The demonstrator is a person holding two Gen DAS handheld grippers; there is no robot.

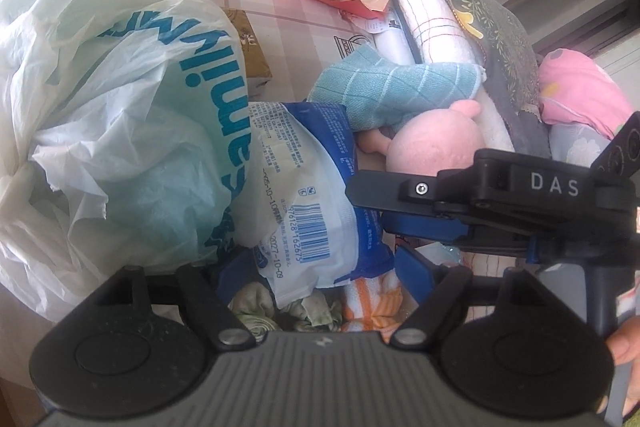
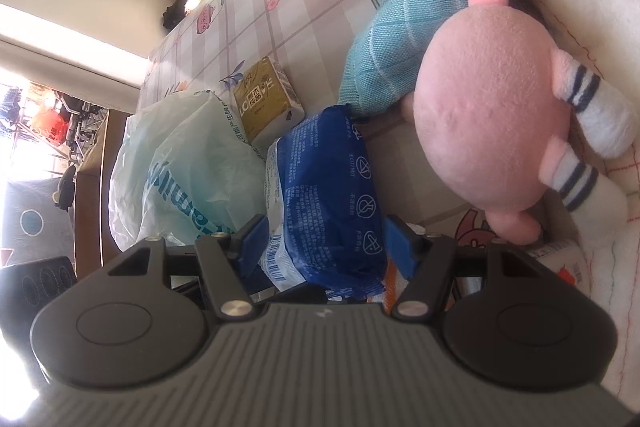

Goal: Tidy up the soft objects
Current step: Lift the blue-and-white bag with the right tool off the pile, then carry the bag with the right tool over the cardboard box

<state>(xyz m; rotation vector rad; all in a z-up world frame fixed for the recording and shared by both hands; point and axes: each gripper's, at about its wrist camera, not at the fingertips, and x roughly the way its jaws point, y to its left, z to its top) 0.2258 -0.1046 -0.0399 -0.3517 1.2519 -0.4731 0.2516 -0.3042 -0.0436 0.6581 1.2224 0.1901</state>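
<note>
blue-and-white soft pack (image 2: 332,195), barcode at its near end, on the checked counter (image 2: 256,23); right hand-held gripper (image 2: 326,247) has its blue pads on either side of the pack, grasping it; left hand-held gripper (image 1: 324,279) has spread fingers, released, the pack's near end lying between them without contact; white printed plastic bag (image 1: 120,131) touching the pack on its left; pink plush toy (image 2: 488,131) just right of the pack; teal cloth (image 2: 400,31) beyond the pack, under the toy; yellow carton (image 2: 264,103) behind the pack.
</note>
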